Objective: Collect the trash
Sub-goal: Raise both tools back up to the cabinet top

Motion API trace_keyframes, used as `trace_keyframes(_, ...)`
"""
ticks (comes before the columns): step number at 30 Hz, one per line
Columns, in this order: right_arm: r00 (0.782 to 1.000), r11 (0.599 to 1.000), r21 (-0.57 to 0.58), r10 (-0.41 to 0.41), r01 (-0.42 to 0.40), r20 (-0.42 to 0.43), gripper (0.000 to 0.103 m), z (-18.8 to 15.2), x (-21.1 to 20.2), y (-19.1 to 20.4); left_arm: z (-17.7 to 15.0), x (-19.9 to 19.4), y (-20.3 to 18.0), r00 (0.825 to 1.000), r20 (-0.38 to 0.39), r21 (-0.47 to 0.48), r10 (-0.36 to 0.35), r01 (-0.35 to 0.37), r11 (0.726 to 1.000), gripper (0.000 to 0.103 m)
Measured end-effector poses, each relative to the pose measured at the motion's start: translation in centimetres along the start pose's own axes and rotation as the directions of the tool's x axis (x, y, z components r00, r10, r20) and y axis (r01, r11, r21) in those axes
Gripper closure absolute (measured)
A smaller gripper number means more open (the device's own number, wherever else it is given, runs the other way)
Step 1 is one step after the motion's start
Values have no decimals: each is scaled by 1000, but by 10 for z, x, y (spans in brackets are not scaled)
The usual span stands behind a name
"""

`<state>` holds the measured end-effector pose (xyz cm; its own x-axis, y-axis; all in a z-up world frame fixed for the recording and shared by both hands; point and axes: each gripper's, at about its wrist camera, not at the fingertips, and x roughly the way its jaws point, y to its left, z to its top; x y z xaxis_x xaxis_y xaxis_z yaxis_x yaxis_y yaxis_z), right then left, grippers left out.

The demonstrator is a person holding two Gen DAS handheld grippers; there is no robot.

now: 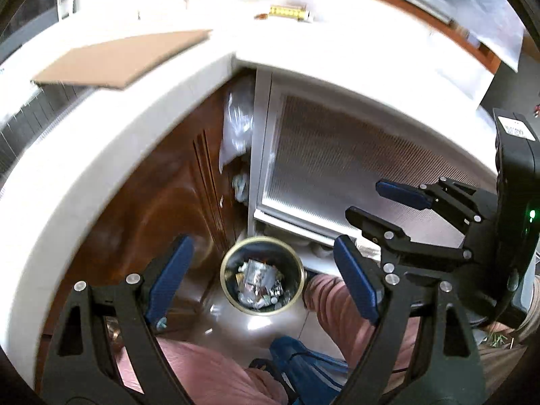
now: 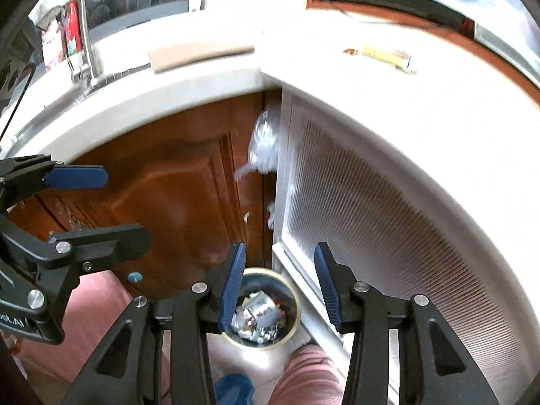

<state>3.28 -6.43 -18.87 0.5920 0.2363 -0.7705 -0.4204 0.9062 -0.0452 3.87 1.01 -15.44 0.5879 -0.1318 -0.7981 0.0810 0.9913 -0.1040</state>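
A round bin with a gold rim (image 1: 223,275) (image 2: 297,315) stands on the floor in the cabinet corner, holding crumpled wrappers and foil. My left gripper (image 1: 263,271) hangs high above it, jaws wide, nothing between the blue pads. My right gripper (image 2: 280,283) is beside it at the same height, jaws partly apart and empty. Each shows in the other's view: the right gripper (image 1: 364,199) at the right edge, the left gripper (image 2: 111,206) at the left edge. On the white counter lies a yellow wrapper (image 1: 287,11) (image 2: 384,55) with a brown scrap next to it.
A cardboard sheet (image 1: 118,59) (image 2: 199,54) lies on the counter near a sink with a faucet (image 2: 84,33). A clear plastic bag (image 1: 236,125) (image 2: 265,145) hangs in the corner between the wooden door and a ribbed panel (image 2: 371,219). A person's pink-trousered legs (image 1: 330,300) stand beside the bin.
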Motion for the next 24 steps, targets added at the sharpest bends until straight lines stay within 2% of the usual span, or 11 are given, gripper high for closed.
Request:
trace_keyframes(8, 995, 998, 40, 51, -54, 85, 54, 56, -48, -15, 42, -58, 5, 995, 103, 3, -9, 8, 1000, 20)
trace_keyframes(12, 991, 999, 8, 41, -42, 124, 53, 93, -71, -22, 75, -82, 6, 988, 152, 23, -2, -2, 1000, 20)
trace_keyframes(15, 988, 999, -8, 41, -40, 147, 47, 127, -84, -35, 101, -93, 6, 982, 187, 55, 2, -12, 998, 20)
trace_keyframes(18, 986, 999, -7, 48, -47, 160, 41, 162, -85, -55, 134, -97, 4, 977, 211, 87, 16, -36, 996, 20)
trace_keyframes(24, 987, 1000, 22, 6, -9, 162, 38, 236, -56, -113, 206, -78, 1, 973, 230, 122, 30, -59, 991, 20)
